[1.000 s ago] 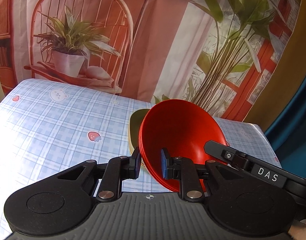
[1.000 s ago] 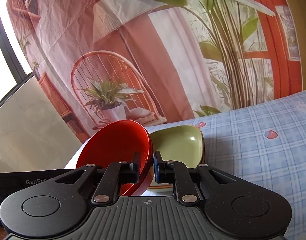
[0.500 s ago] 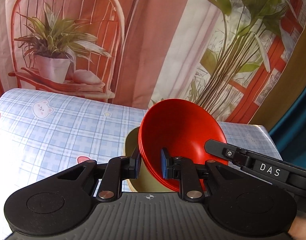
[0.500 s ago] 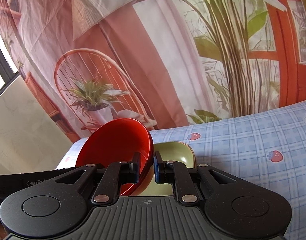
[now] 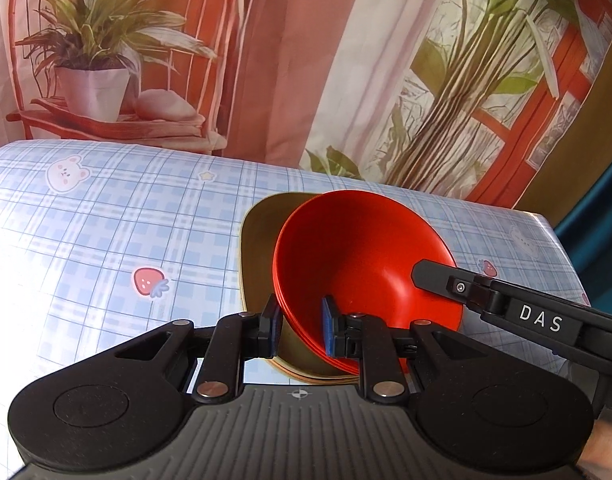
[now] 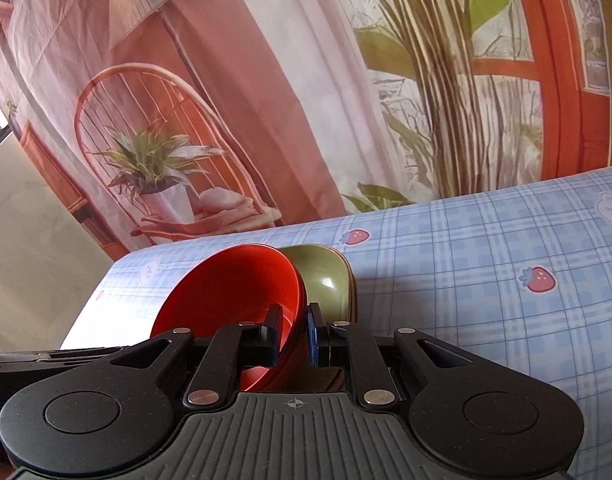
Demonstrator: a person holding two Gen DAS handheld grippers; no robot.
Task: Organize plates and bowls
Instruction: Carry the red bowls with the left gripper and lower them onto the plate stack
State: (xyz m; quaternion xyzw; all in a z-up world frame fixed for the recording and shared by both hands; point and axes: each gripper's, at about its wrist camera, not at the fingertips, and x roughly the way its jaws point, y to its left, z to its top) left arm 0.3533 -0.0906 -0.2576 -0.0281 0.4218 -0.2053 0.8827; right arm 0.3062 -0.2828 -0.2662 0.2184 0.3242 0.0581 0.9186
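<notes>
A red bowl (image 5: 362, 256) is held tilted over an olive-green plate (image 5: 258, 248) on the blue checked tablecloth. My left gripper (image 5: 300, 330) is shut on the bowl's near rim. My right gripper (image 6: 292, 334) is shut on the opposite rim of the same red bowl (image 6: 230, 292), and its arm (image 5: 506, 304) reaches in from the right in the left wrist view. The green plate (image 6: 326, 276) sits just behind the bowl in the right wrist view. The bowl's lower edge hangs low over the plate; contact with it cannot be told.
The table (image 5: 106, 240) has a blue plaid cloth with strawberry and bear prints. A printed backdrop (image 5: 306, 60) of a chair, plants and a red window hangs right behind the table's far edge. The table's right end (image 5: 562, 248) lies near the bowl.
Both grippers have carried the red bowl forward and down over the green plate. The plate now lies largely beneath the bowl. Both grips are unchanged.
</notes>
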